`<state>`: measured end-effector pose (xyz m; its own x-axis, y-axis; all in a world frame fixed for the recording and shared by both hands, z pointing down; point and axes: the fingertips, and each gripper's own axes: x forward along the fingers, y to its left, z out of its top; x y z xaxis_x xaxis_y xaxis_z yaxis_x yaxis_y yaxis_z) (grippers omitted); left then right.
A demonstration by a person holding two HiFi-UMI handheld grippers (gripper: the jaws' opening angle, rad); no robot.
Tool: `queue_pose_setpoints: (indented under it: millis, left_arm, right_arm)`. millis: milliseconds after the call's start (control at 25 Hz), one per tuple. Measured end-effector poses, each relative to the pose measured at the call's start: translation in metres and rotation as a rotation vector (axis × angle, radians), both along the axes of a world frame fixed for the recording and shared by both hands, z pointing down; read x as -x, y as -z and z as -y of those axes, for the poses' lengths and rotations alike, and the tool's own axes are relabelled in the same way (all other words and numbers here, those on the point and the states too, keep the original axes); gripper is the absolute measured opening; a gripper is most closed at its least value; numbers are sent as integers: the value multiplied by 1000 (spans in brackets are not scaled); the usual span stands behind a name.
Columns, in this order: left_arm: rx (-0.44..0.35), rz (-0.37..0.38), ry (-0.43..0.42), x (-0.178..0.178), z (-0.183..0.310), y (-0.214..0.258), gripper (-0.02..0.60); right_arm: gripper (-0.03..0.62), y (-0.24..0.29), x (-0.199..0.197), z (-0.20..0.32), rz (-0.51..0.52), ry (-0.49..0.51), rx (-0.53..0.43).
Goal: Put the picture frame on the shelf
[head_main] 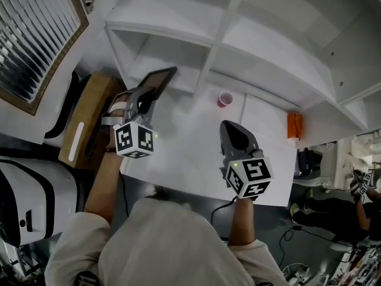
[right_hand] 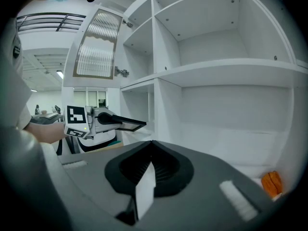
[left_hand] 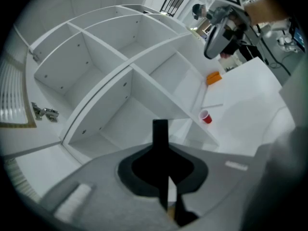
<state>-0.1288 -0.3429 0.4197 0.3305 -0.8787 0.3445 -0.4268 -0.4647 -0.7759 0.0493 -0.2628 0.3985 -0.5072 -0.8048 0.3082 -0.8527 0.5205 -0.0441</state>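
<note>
My left gripper (head_main: 144,98) is shut on the dark picture frame (head_main: 159,80), which it holds tilted in front of the lower left compartment of the white shelf unit (head_main: 178,28). In the left gripper view the frame (left_hand: 160,138) shows edge-on as a dark strip rising between the jaws of that gripper (left_hand: 163,174). The right gripper view shows the left gripper (right_hand: 103,120) and the frame (right_hand: 127,123) at the left, still outside the shelf. My right gripper (head_main: 231,128) hovers over the white table (head_main: 196,154), shut and holding nothing (right_hand: 151,146).
A red cup (head_main: 225,99) stands on the table by a shelf divider. An orange object (head_main: 294,125) lies at the table's right end. A ribbed-glass cabinet door (head_main: 30,40) hangs open at the left, above a brown stand (head_main: 89,118).
</note>
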Motion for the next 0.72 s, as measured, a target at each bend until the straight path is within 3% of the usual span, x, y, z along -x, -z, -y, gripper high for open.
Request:
queue_pose_setpoints:
  millis: [720]
  left_arm:
    - [90, 132, -54, -17, 20, -47, 92]
  right_arm:
    - [6, -16, -9, 7, -6, -30, 26]
